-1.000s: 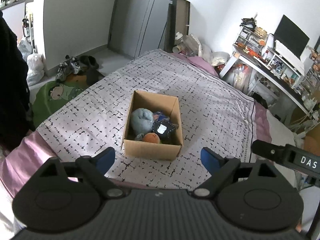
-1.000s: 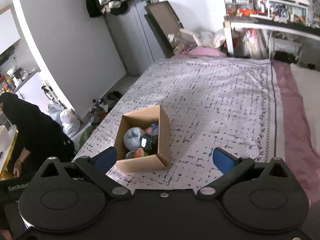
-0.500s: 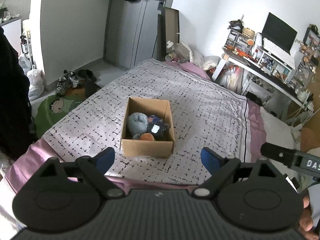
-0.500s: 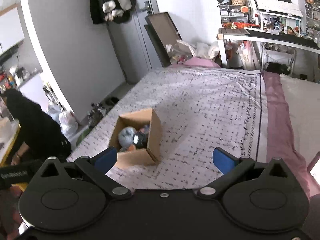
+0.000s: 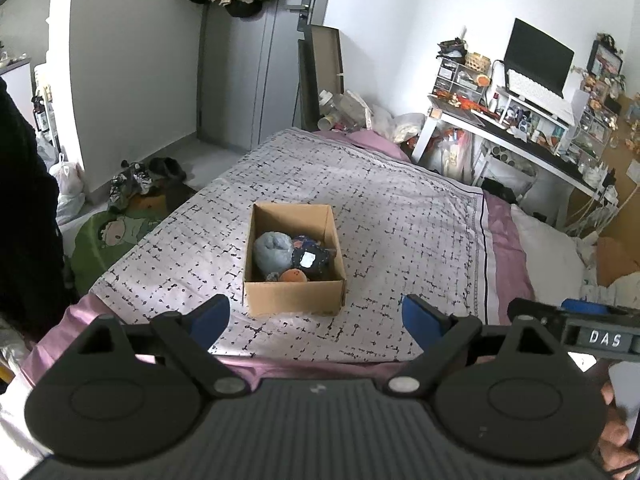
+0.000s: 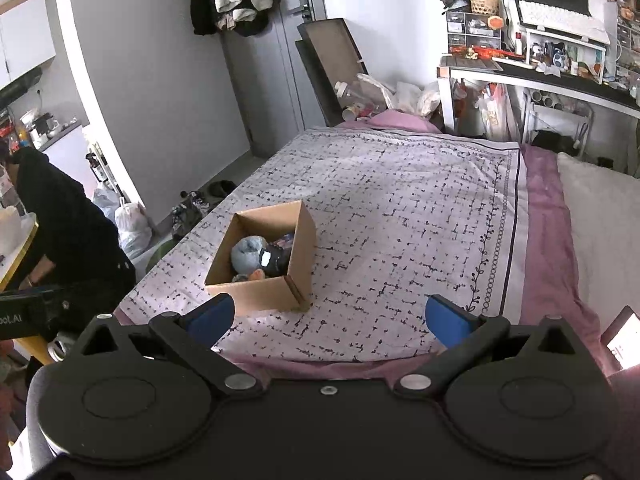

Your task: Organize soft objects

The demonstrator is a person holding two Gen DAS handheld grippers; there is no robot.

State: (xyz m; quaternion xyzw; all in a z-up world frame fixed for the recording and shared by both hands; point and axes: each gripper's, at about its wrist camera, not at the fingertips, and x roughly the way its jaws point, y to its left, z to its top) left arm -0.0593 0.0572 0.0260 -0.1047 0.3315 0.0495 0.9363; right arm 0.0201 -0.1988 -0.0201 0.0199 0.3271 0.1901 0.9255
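An open cardboard box (image 5: 294, 300) stands on the patterned bed cover (image 5: 400, 232). Inside lie a grey-blue plush (image 5: 273, 250), a dark plush with a white tag (image 5: 310, 258) and a small orange toy (image 5: 294, 276). The box also shows in the right wrist view (image 6: 256, 294), with the grey plush (image 6: 248, 254) and the dark one (image 6: 274, 258). My left gripper (image 5: 316, 318) is open and empty, held back from the box's near side. My right gripper (image 6: 326, 318) is open and empty, to the right of the box.
A cluttered desk with a monitor (image 5: 536, 56) stands at the right. A white pillow (image 6: 604, 216) lies on the bed's right side. Shoes (image 5: 132, 180) and a green mat (image 5: 116, 236) lie on the floor at the left. A person in black (image 6: 68, 232) bends at the left.
Both grippers have drawn back and up from the box, so it looks smaller and more of the room shows. Both stay open and empty.
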